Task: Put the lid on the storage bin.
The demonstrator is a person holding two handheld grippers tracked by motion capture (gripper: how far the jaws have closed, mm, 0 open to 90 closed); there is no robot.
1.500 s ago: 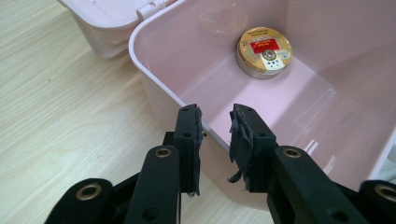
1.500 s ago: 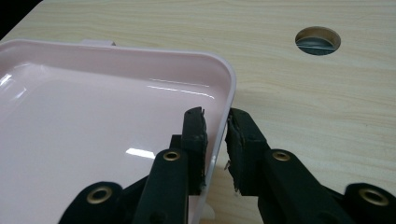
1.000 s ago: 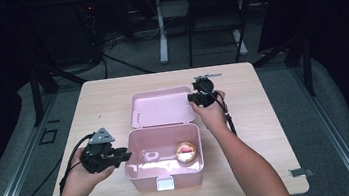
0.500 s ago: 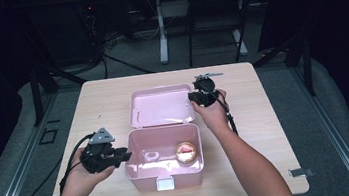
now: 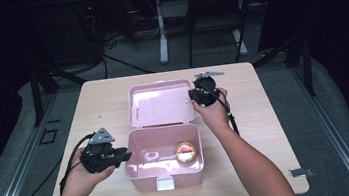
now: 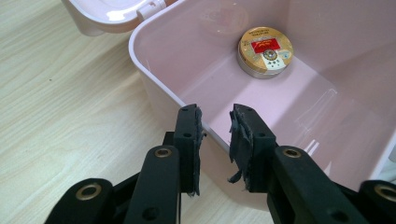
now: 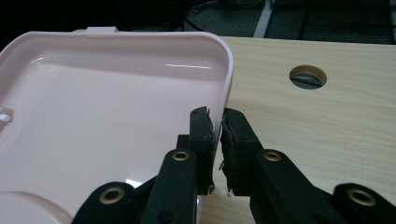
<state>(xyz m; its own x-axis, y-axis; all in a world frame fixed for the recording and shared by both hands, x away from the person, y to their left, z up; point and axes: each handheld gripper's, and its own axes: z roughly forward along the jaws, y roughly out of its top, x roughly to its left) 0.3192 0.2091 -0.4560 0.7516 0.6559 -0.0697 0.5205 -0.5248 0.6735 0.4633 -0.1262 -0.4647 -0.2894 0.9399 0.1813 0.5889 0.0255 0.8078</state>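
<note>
High view, box: the pink box (image 5: 163,155) stands open near the person's edge of the worktop (image 5: 277,130), its lid (image 5: 160,103) laid back flat behind it.
High view, left tool: the left tool (image 5: 125,156) lies level at the box's left wall, tips at the rim.
High view, right tool: the right tool (image 5: 192,95) sits at the lid's right edge, held from the near side by the right hand (image 5: 213,111); its cable runs back along the forearm.
High view, contents: a round tin (image 5: 186,152) lies on the box floor toward the right, well apart from both tools.
High view, surroundings: dark floor and stand legs beyond the worktop; nothing lies between tools and box.
Left tool view, tool: the left tool (image 6: 216,126) straddles the box (image 6: 299,116) rim, one jaw outside the wall, one inside; a gap shows on both sides of the wall, so the jaws stand apart and do not press it.
Left tool view, tin: the tin (image 6: 265,51) rests on the floor far ahead of the tips, gold with a red label.
Left tool view, lid: a corner of the lid (image 6: 112,14) shows at the top left.
Right tool view, tool: the right tool (image 7: 217,126) has been closing; its jaws stand nearly together, clamped on the lid's (image 7: 107,107) thin right rim.
Right tool view, worktop: bare wood to the right, with a round cable hole (image 7: 307,76) well beyond the tips.
</note>
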